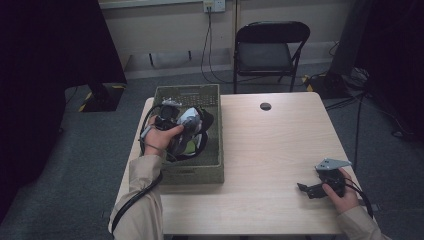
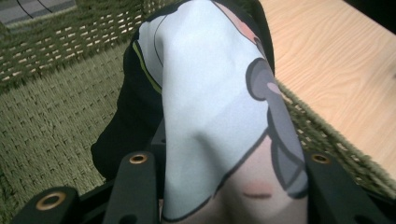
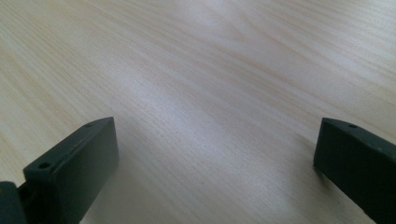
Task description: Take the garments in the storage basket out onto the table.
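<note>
A woven green basket (image 1: 192,174) stands on the left part of the wooden table (image 1: 270,150). Above its inside, my left gripper (image 1: 184,131) is shut on a bunched garment (image 1: 194,119) of black cloth with a pale grey and pink print. In the left gripper view that garment (image 2: 210,102) hangs between the two black jaws of the left gripper (image 2: 229,186), over the basket's floor (image 2: 51,126). Near the table's front right corner, my right gripper (image 1: 306,189) lies low with its jaws pointing left. In its own view the right gripper (image 3: 215,163) stands open over bare wood.
A round cable hole (image 1: 265,106) sits at the table's far middle. Behind the table stands a black folding chair (image 1: 269,50). Cables run across the grey carpet at the right (image 1: 360,100). The basket's right wall (image 2: 327,135) borders the tabletop.
</note>
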The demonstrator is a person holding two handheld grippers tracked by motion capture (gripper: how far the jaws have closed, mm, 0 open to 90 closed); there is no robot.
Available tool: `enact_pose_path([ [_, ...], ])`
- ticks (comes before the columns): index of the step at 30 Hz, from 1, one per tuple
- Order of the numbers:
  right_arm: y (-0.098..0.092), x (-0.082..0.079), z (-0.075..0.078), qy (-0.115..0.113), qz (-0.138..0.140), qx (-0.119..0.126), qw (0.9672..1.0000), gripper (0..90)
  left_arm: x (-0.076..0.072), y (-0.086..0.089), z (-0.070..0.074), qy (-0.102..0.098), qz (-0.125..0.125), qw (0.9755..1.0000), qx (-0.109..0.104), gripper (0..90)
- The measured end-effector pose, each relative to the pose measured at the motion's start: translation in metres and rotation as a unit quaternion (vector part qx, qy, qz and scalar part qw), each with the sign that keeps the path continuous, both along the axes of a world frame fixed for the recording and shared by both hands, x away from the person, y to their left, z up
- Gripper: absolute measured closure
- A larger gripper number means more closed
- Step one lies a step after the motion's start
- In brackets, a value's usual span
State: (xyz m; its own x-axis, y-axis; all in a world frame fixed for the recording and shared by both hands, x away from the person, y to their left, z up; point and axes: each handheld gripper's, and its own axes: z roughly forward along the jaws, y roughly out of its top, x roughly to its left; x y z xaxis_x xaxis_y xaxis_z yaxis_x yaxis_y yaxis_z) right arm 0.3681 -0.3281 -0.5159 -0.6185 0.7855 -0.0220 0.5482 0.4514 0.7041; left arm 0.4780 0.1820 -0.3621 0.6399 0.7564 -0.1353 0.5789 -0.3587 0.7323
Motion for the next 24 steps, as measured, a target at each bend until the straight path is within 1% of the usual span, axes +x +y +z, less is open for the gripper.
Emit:
enact_pose_path([
  [3,0.000,0.000,0.000,0.000,0.000,0.000,1.0000,0.0,-0.002,0.000,0.007,-0.005,-0.001,1.0000,-0.005,57.2],
  [8,0.000,0.000,0.000,0.000,0.000,0.000,1.0000,0.0,-0.005,-0.002,0.017,-0.008,0.000,1.0000,-0.001,57.2],
  [12,0.000,0.000,0.000,0.000,0.000,0.000,1.0000,0.0,-0.008,-0.003,0.026,-0.012,-0.006,0.9999,-0.008,57.3],
  [16,0.000,0.000,0.000,0.000,0.000,0.000,1.0000,0.0,-0.011,-0.007,0.034,-0.014,-0.016,0.9998,-0.007,57.3],
  [24,0.000,0.000,0.000,0.000,0.000,0.000,1.0000,0.0,-0.016,-0.013,0.051,-0.022,-0.028,0.9994,-0.008,57.3],
])
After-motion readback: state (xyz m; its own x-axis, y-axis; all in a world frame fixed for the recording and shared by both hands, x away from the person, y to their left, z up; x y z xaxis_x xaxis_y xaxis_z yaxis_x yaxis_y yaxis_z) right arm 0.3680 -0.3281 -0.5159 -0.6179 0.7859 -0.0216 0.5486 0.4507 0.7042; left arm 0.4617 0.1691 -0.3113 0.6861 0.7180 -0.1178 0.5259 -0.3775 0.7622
